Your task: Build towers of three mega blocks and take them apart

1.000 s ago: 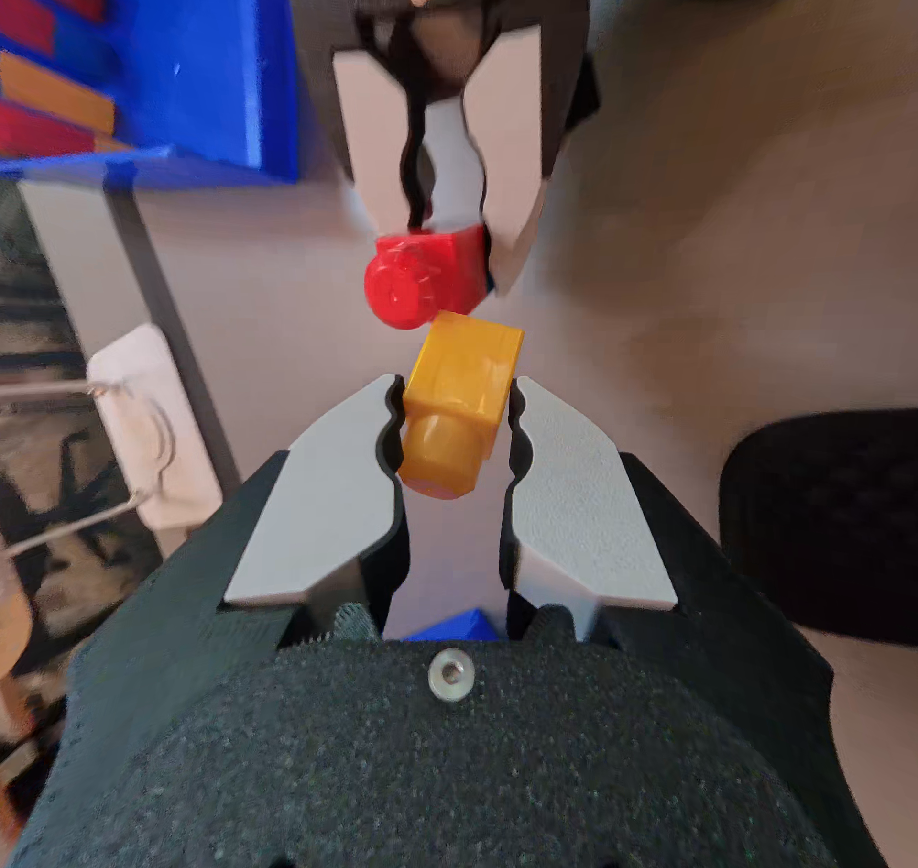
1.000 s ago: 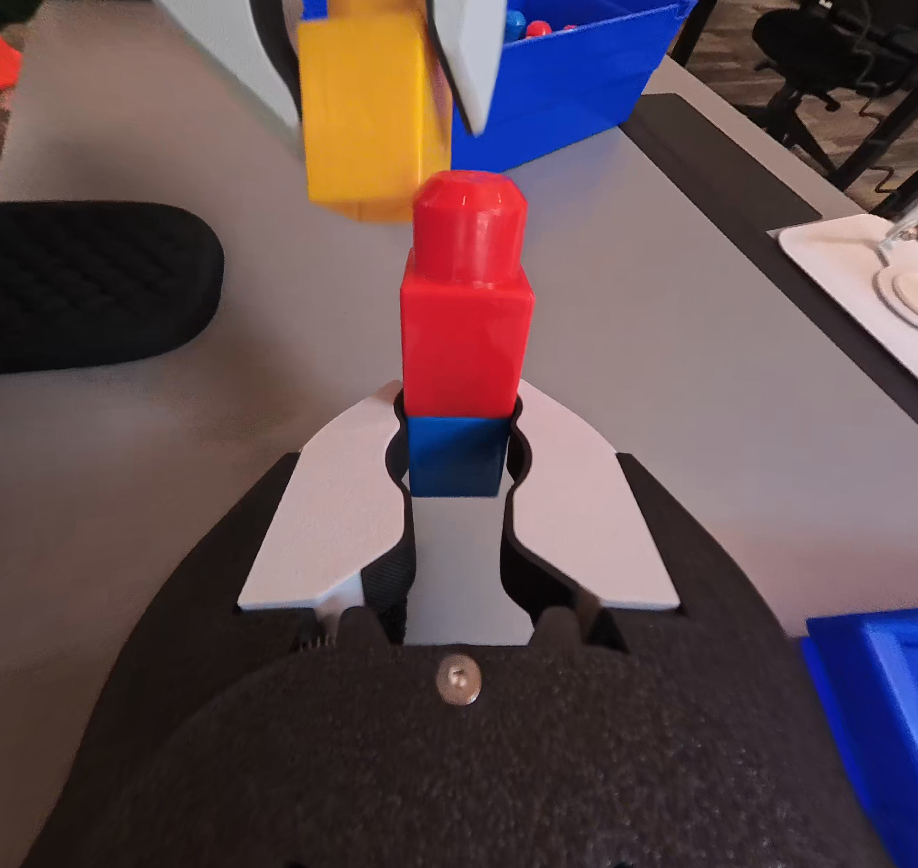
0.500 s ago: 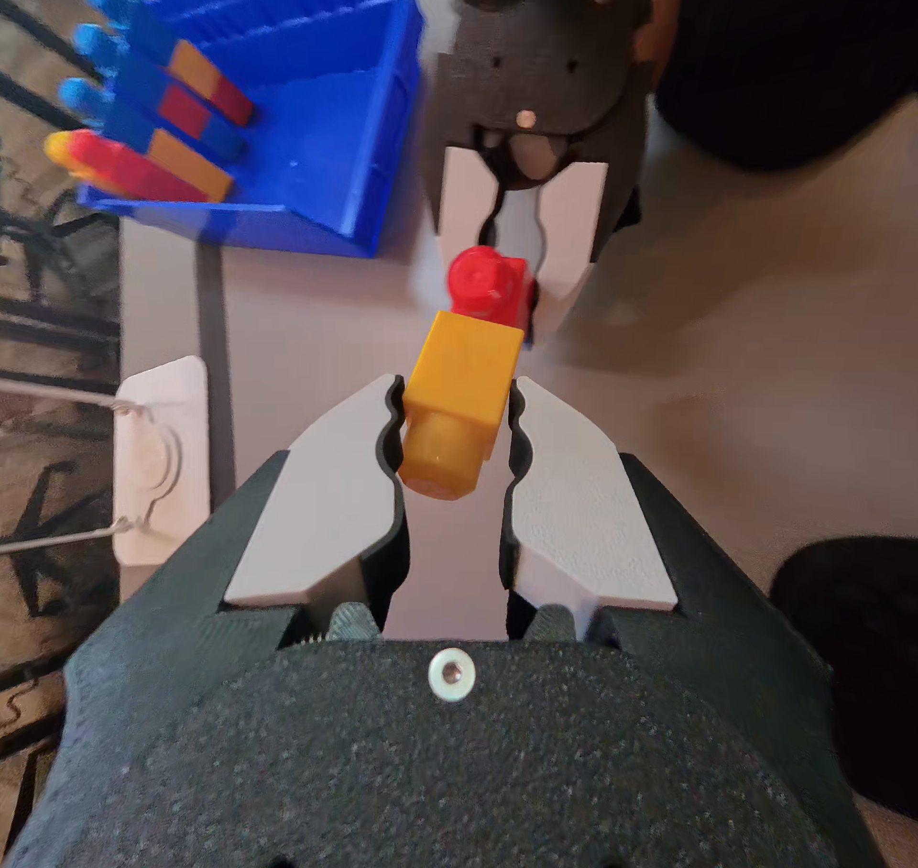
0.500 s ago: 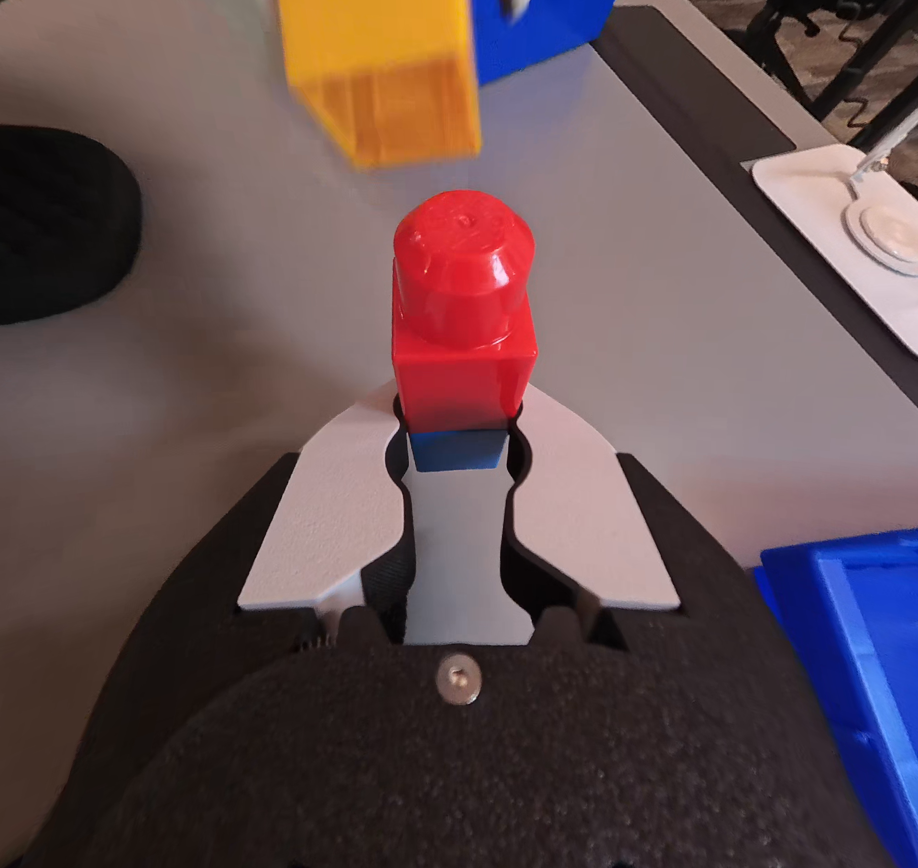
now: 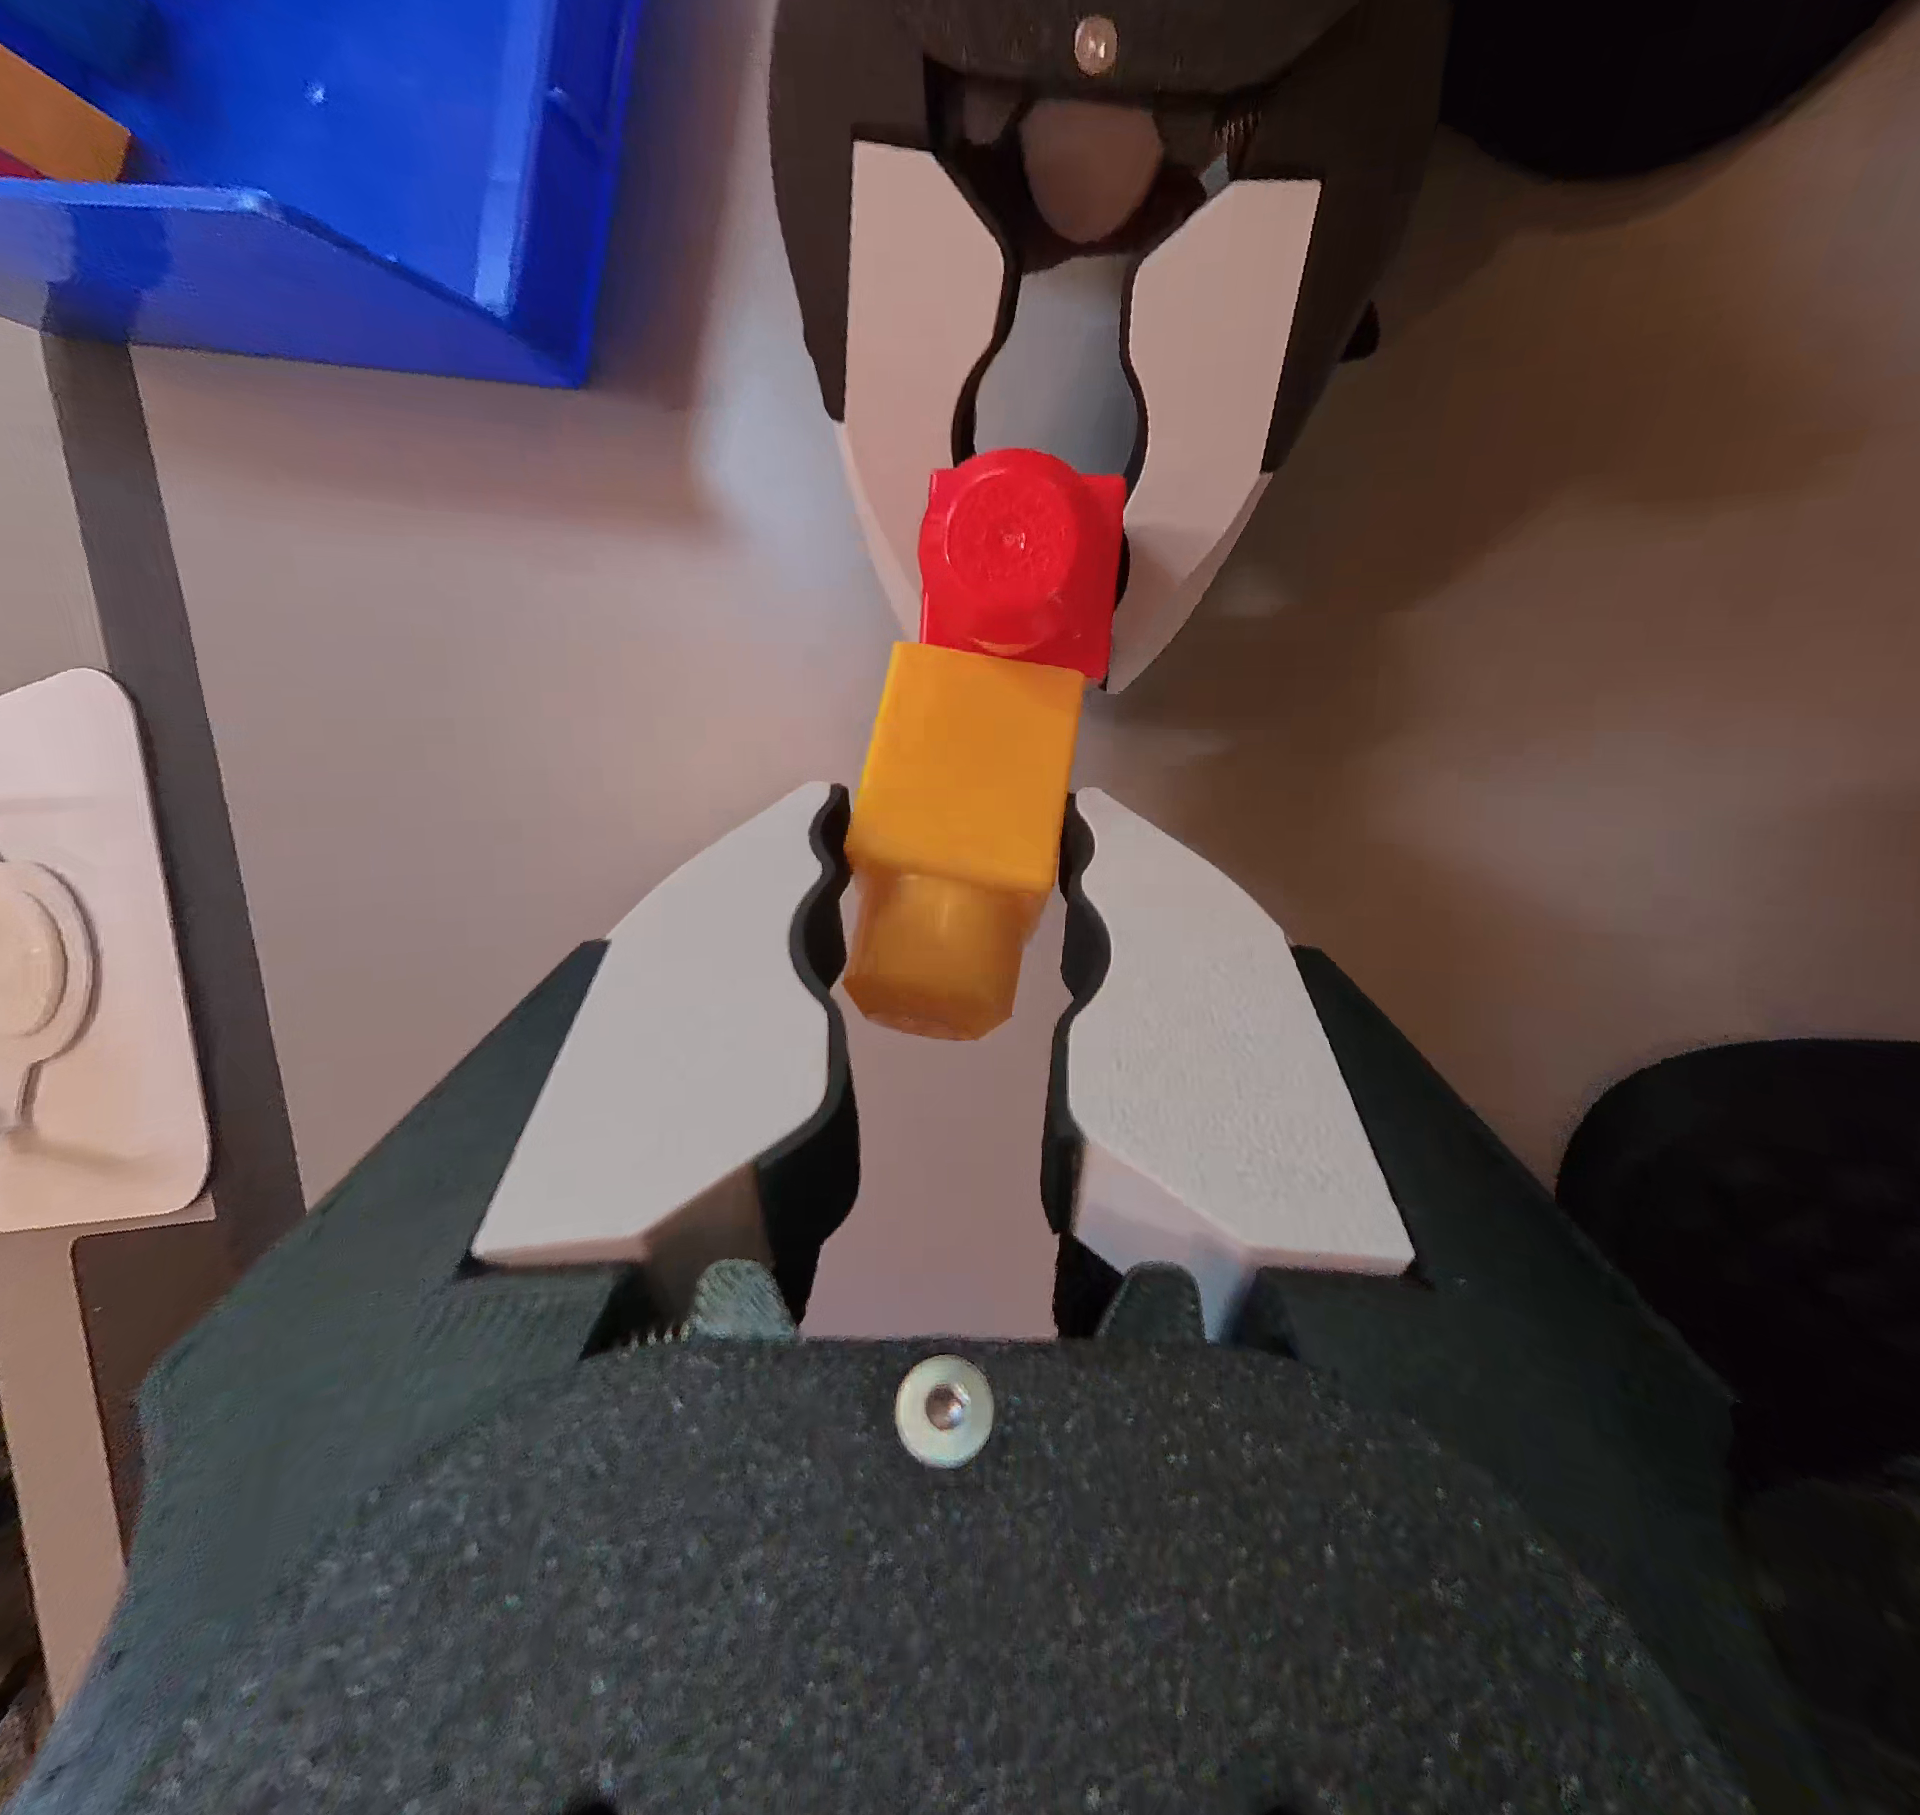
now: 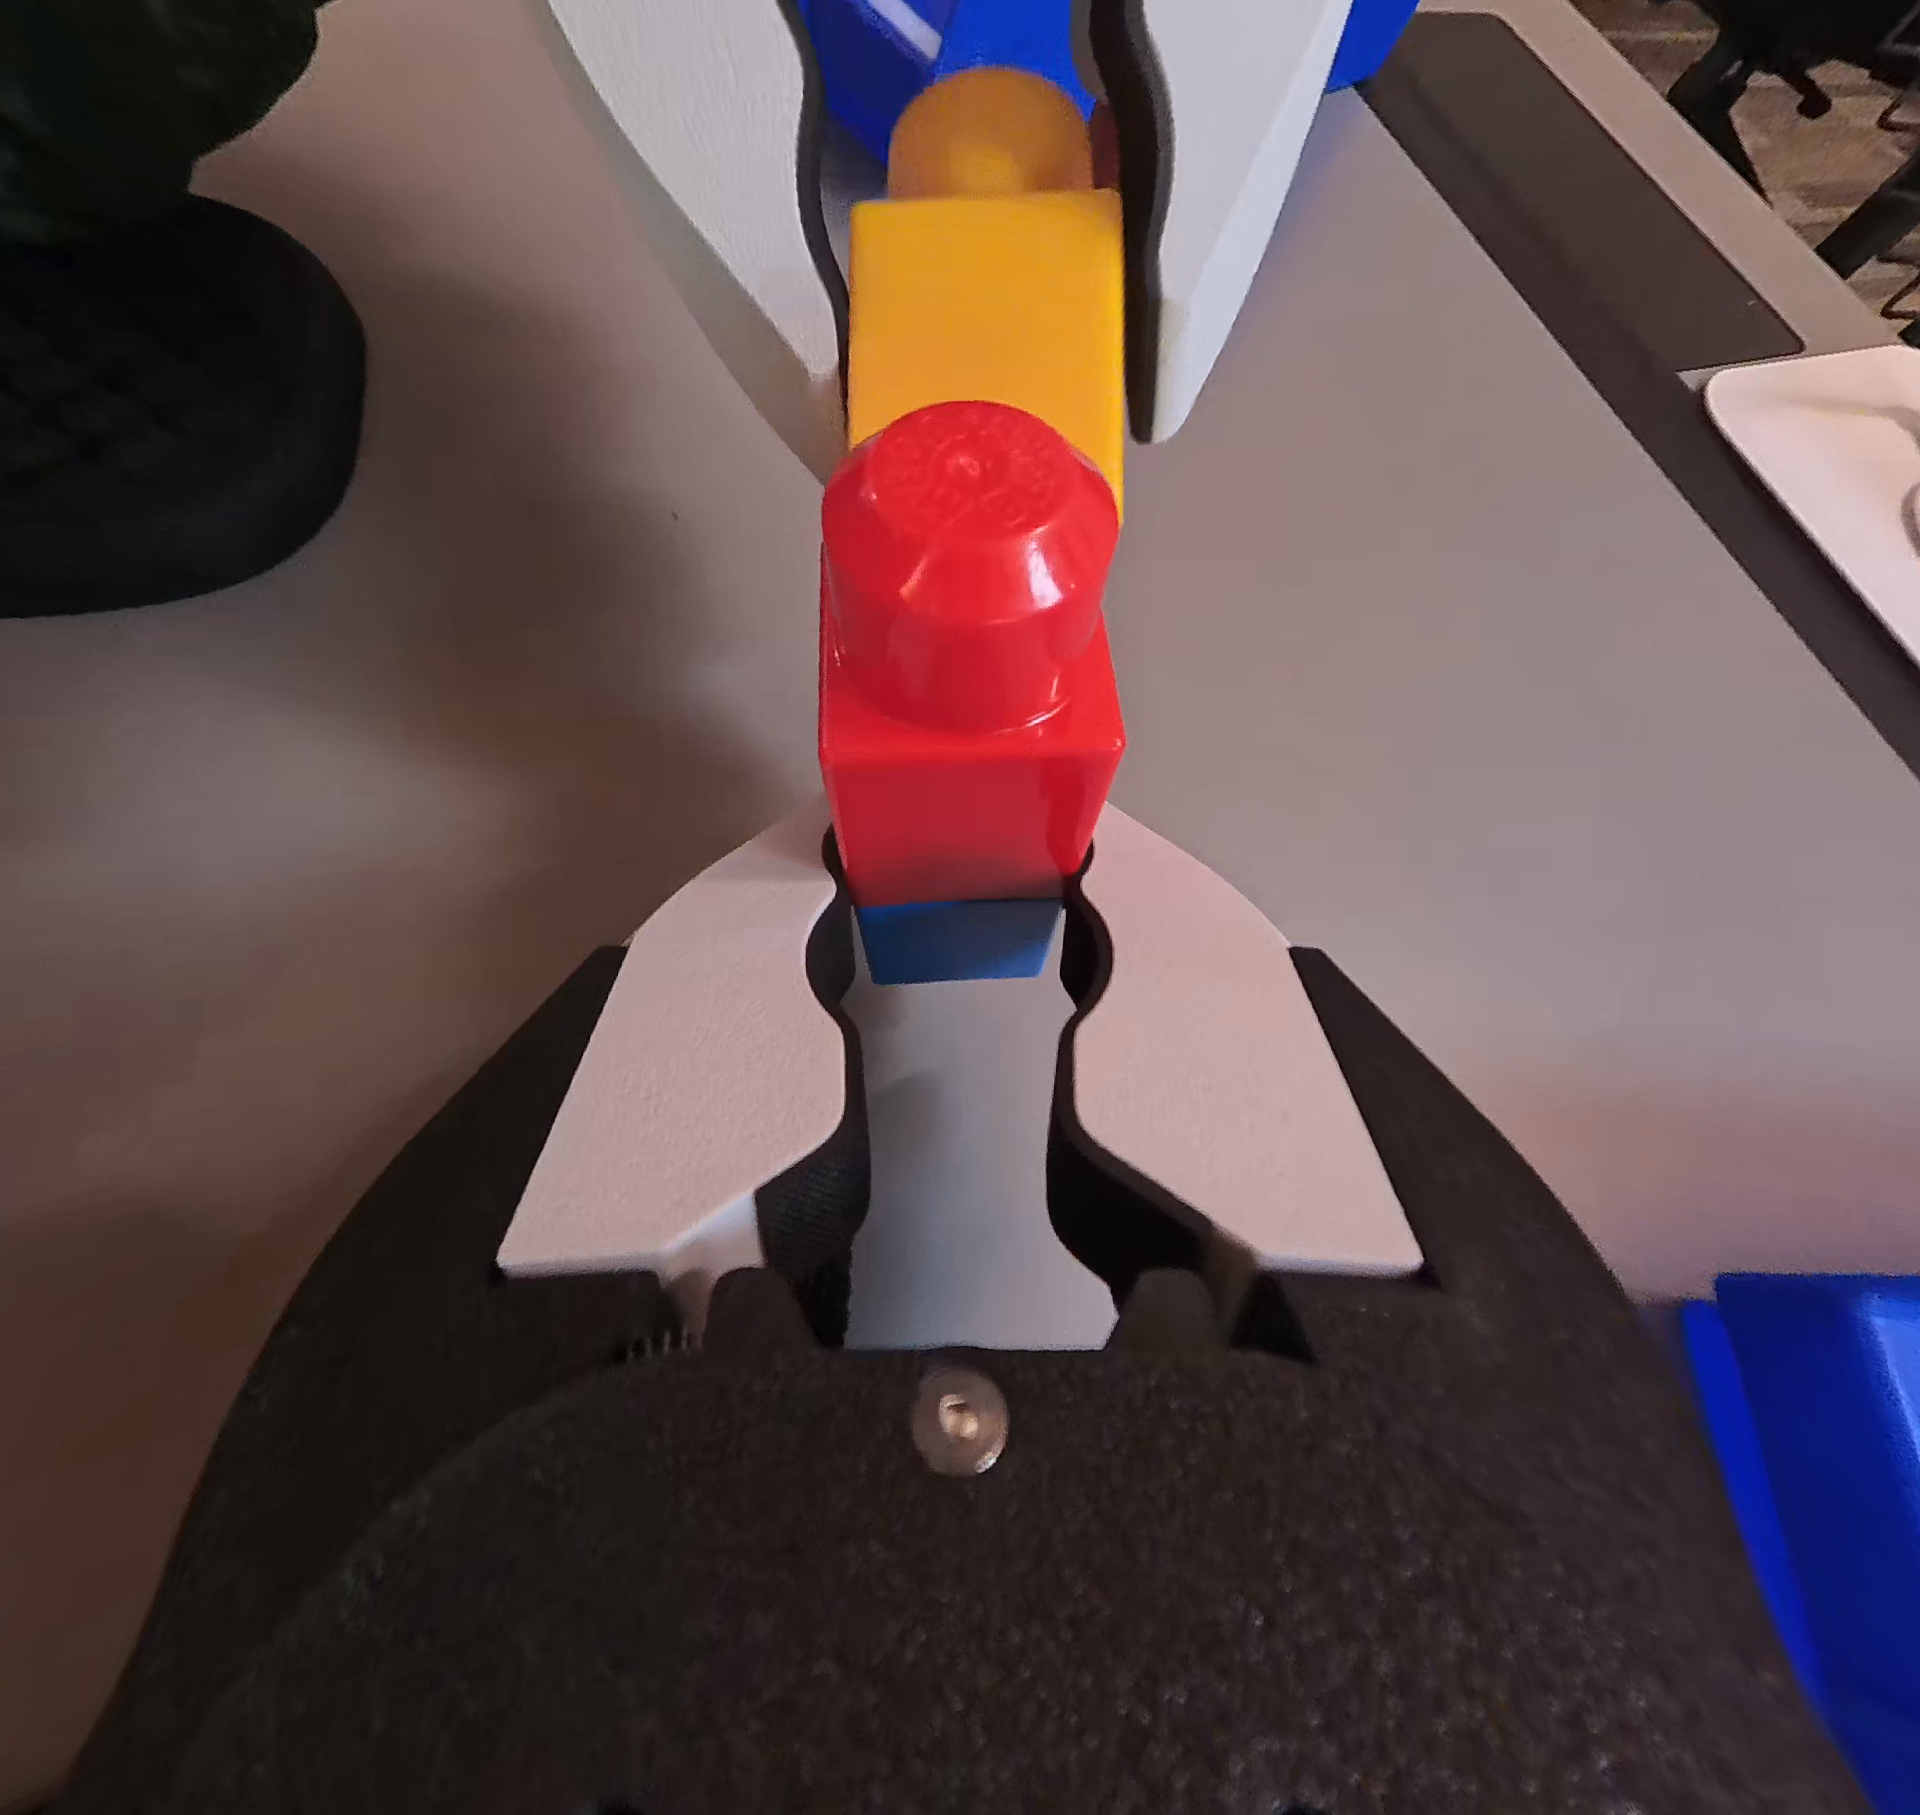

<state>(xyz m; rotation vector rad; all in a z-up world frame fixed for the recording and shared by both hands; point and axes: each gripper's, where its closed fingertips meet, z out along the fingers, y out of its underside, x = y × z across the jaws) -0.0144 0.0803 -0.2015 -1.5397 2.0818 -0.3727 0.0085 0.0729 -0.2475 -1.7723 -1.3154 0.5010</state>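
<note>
Left claw point(image 5: 951, 830) grasps yellow plastic mega block point(image 5: 966, 768); right claw point(image 6: 961, 882) grasps red-on-blue 2-block stack point(image 6: 966, 778). Centre yellow's socket over red stud, press straight.

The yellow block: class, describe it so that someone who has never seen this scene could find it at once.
Start at the grey table, where two tools meet tip to tip. The left tool is shut on the yellow block, its stud pointing back at that tool. It alone is yellow, held beyond the stud of the red block, which sits on a blue block in the right tool.

Top block point(image 6: 982, 311) behind two-block stack point(image 6: 966, 726).
</note>
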